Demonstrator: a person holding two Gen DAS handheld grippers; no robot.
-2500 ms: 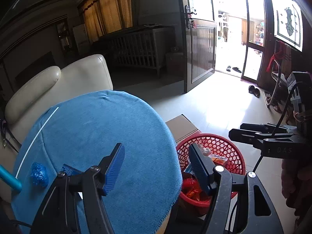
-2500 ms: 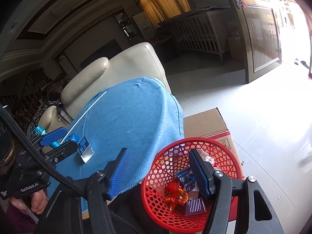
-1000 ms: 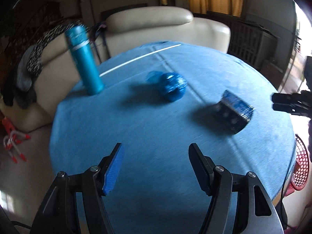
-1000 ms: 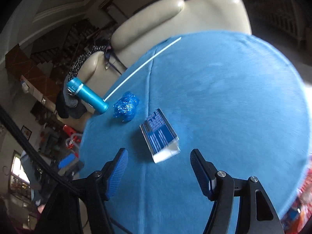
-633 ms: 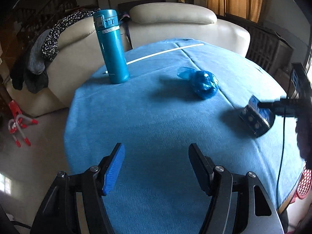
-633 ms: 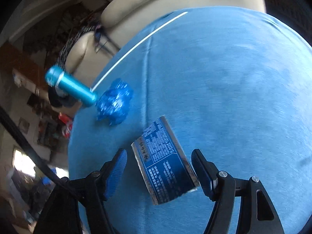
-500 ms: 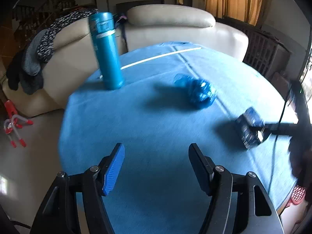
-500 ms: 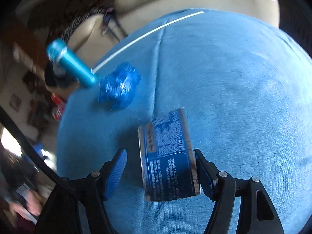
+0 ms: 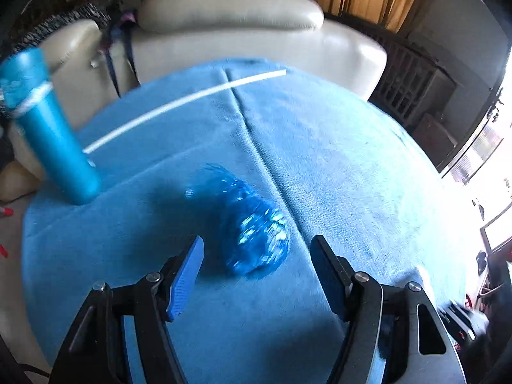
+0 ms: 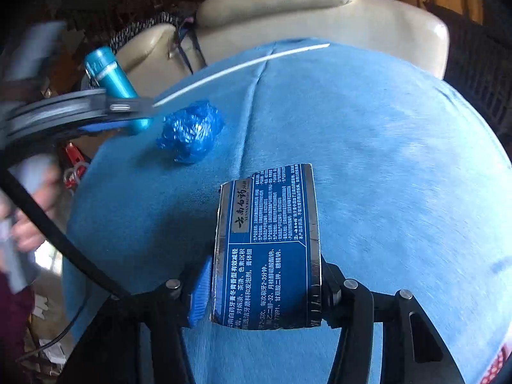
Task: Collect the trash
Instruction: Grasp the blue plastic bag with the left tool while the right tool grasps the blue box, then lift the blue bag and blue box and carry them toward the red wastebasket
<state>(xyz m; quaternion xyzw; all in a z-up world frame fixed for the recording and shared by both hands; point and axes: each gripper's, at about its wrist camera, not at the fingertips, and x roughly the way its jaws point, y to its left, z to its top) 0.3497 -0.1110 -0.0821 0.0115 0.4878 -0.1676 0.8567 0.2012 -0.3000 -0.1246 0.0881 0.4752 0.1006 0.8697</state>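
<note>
A crumpled blue plastic wad (image 9: pixel 252 233) lies on the blue-clothed round table (image 9: pixel 352 160). My left gripper (image 9: pixel 256 249) hovers just short of it, open, the wad ahead of the gap and clear of both pads. In the right wrist view the wad (image 10: pixel 190 134) lies farther back, with the left gripper's fingers (image 10: pixel 121 108) reaching in beside it. A blue printed carton (image 10: pixel 268 240) lies flat between the jaws of my right gripper (image 10: pixel 265 265). Those jaws are closing, and both pads sit against the carton's long sides.
A teal flask (image 9: pixel 54 147) stands at the table's left edge. A thin white stick (image 9: pixel 192 96) lies across the far side. A cream sofa (image 9: pixel 230 16) stands behind the table. A red basket's rim (image 10: pixel 496 364) shows at the lower right. A person's hand (image 10: pixel 28 224) is blurred at the left.
The left gripper swept across the table until the blue wad sits right before its fingers. The right gripper came down over the carton and its jaws narrowed onto it.
</note>
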